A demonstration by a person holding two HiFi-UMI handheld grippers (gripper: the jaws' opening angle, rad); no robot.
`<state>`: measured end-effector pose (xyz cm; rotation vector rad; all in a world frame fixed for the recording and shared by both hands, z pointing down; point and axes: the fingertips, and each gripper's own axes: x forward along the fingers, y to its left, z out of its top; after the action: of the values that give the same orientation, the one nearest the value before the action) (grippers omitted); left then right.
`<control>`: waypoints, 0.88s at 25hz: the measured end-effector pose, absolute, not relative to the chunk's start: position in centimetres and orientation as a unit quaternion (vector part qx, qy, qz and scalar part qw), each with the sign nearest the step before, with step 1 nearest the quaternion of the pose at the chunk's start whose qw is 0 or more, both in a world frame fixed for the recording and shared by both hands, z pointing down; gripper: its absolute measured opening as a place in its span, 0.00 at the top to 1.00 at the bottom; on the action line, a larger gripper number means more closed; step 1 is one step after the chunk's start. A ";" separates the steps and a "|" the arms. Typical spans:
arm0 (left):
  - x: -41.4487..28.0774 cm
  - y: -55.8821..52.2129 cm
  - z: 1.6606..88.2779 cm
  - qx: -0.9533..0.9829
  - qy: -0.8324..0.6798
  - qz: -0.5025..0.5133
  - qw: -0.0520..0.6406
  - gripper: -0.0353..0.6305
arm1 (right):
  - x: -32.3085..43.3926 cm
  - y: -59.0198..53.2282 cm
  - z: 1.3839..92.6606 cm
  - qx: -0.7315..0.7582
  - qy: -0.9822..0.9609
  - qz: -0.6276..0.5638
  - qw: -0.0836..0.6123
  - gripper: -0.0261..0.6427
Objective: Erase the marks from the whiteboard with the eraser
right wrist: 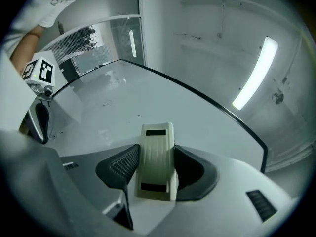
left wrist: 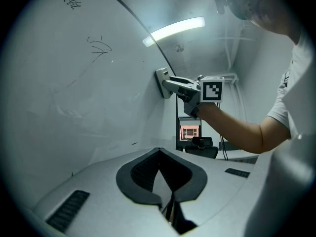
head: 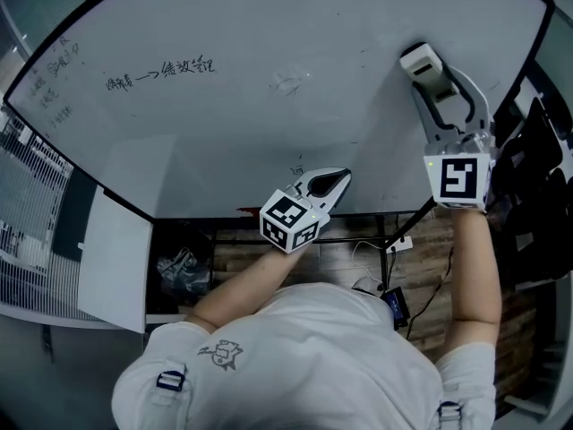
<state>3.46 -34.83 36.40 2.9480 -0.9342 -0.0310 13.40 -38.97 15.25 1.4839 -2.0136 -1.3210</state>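
Judging the eraser (right wrist: 157, 149) light and stiff, we clamp its sides in the right tool (right wrist: 158, 169); left tool (left wrist: 159, 153) closed, empty.

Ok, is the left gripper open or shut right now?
Shut and empty: on the left gripper the pads meet at the tips, nothing between them. The right gripper holds the eraser.

A strip light (left wrist: 175, 29) glows overhead. A dark office chair (left wrist: 201, 146) sits below a lit screen (left wrist: 189, 131). A white power strip (head: 402, 243) lies on the wooden floor (head: 255, 256).
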 end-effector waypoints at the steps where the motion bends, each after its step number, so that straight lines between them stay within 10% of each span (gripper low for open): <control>1: 3.2 -34.7 36.6 0.952 -0.304 -0.010 0.026 0.94 | 12.0 -38.9 16.4 0.508 -0.702 -0.469 0.172 0.61; 12: -0.8 -33.4 37.6 0.943 -0.329 -0.016 0.039 0.94 | 5.4 -38.6 22.6 0.447 -0.734 -0.467 0.210 0.61; 22: -3.0 -33.1 36.8 0.938 -0.343 -0.030 0.038 0.94 | 14.7 -39.2 6.9 0.558 -0.686 -0.449 0.132 0.61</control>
<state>-3.03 -33.12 36.81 2.8781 -1.0539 -0.0921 14.68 -39.16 6.91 1.6191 -1.9906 -1.3027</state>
